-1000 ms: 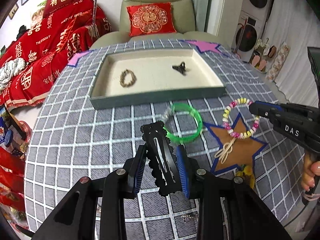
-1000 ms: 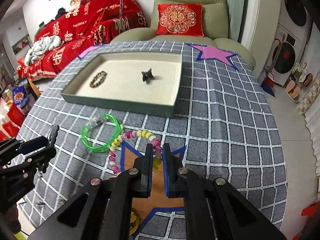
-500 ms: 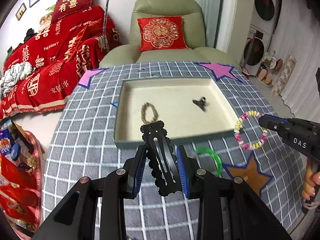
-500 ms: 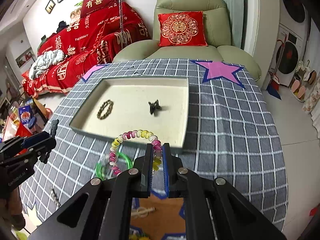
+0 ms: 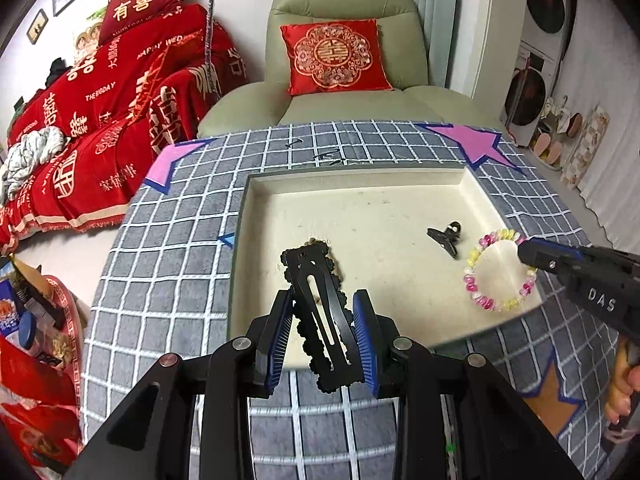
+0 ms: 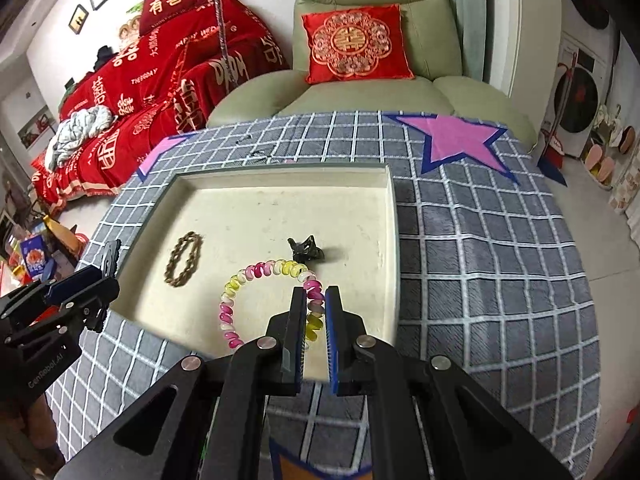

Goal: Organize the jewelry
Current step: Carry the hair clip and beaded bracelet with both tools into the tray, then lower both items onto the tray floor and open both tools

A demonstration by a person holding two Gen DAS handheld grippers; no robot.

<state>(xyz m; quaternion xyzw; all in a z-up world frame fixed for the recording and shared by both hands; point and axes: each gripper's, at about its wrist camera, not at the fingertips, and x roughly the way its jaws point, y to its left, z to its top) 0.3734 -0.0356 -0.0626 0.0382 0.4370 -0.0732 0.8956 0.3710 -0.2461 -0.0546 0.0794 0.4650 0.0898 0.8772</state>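
Note:
My left gripper is shut on a black scalloped hair clip, held over the near left part of the cream tray. The right gripper is shut on a pink-and-yellow coil bracelet, which hangs over the tray's near right part. In the left wrist view that bracelet dangles from the right gripper's tip. Inside the tray lie a brown braided bracelet and a small black claw clip. The braided bracelet is mostly hidden behind the hair clip in the left wrist view.
The tray sits on a grey checked tablecloth with pink star patches at the far corners. A green armchair with a red cushion stands behind the table. A red-covered sofa is at the left.
Both grippers have travelled forward from the near table area to above the tray, each still holding its item. The green bangle and brown star patch have dropped out of view.

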